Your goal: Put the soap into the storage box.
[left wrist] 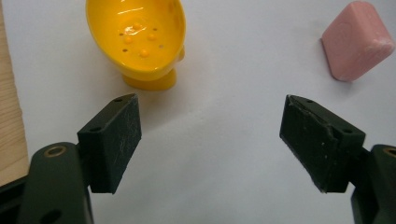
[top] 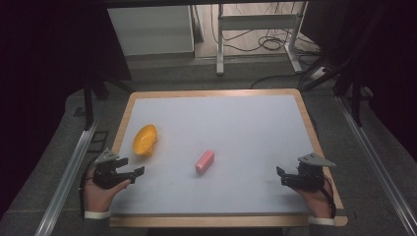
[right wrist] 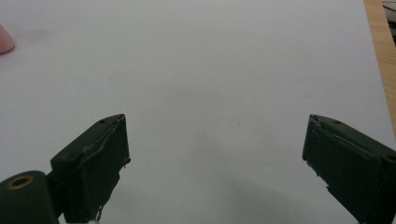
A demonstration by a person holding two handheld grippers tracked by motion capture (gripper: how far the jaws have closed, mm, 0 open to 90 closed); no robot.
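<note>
A yellow bowl-shaped piece lies tipped on the white tabletop at the left, its hollow showing small holes and dots. A pink block with rounded edges rests near the middle; it also appears at the upper right of the left gripper view. My left gripper is held low at the front left, just short of the yellow piece, open and empty. My right gripper sits at the front right, open over bare table. A sliver of the pink block shows at its far left.
A wooden rim borders the tabletop. Metal rails run along both sides. Beyond the table stand a white frame's legs and loose cables on the floor.
</note>
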